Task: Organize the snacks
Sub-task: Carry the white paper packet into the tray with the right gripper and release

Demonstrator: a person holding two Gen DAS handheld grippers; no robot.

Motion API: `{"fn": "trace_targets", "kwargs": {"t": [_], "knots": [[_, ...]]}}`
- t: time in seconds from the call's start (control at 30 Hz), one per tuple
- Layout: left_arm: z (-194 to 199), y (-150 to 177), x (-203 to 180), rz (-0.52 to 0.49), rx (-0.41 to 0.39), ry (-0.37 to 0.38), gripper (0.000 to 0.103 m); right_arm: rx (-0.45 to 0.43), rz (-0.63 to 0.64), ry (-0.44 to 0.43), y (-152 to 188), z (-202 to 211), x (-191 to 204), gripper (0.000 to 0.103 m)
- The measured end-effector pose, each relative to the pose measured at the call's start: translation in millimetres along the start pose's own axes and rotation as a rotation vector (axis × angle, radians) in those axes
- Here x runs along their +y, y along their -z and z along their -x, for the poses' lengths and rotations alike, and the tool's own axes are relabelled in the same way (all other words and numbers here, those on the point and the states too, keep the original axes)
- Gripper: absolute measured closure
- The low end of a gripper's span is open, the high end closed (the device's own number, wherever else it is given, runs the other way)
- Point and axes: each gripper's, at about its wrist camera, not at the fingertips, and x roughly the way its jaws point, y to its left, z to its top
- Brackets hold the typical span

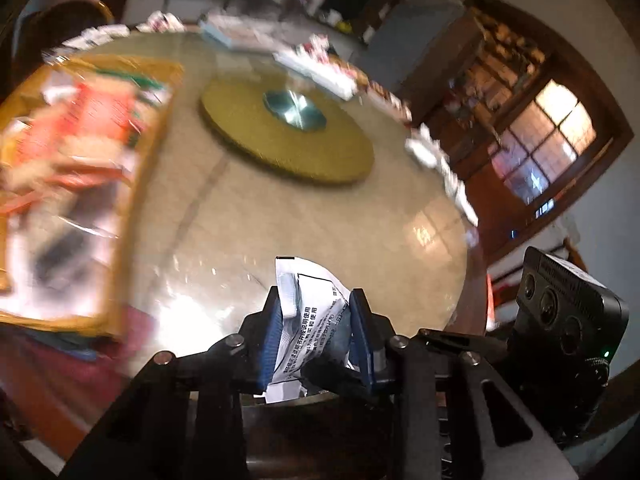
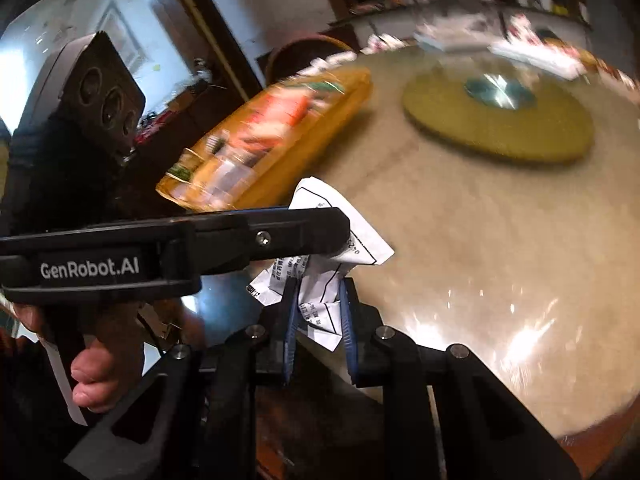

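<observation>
White crumpled packet with black printed text, held above the table edge | orange box of blurred colourful snack packs, lying flat on the table's left side

Round yellow turntable on beige table; lit window.

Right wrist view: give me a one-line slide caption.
Both claws pinch one crumpled white packet above the round table's edge, a yellow snack box lying behind.
</observation>
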Motion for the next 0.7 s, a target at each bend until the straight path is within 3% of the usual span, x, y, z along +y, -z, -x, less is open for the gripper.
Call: {"fn": "trace_targets", "kwargs": {"t": [0.13, 0.3, 0.47, 0.6, 0.7], "knots": [[43.8, -18.0, 24.1, 0.045, -0.113, -0.053, 0.071, -0.029, 0.082, -0.053, -37.7, -10.9, 35.1, 0.081], [86.8, -36.5, 74.8, 0.133, -0.236, -0.161, 0.071, -0.017, 0.183, -0.120, -83.9, -55.4, 86.3, 0.081], [97.0, -37.5, 127.7, 0.240, -0.260, -0.226, 0.071, 0.063, 0.214, -0.167, -107.9, -115.2, 118.0, 0.081], [91.3, -33.1, 156.0, 0.299, -0.257, -0.220, 0.070, 0.100, 0.254, -0.111, -108.5, -142.5, 133.4, 0.081], [84.7, -32.3, 156.3, 0.275, -0.255, -0.241, 0.069, 0.110, 0.242, -0.084, -107.8, -151.4, 131.7, 0.079]]}}
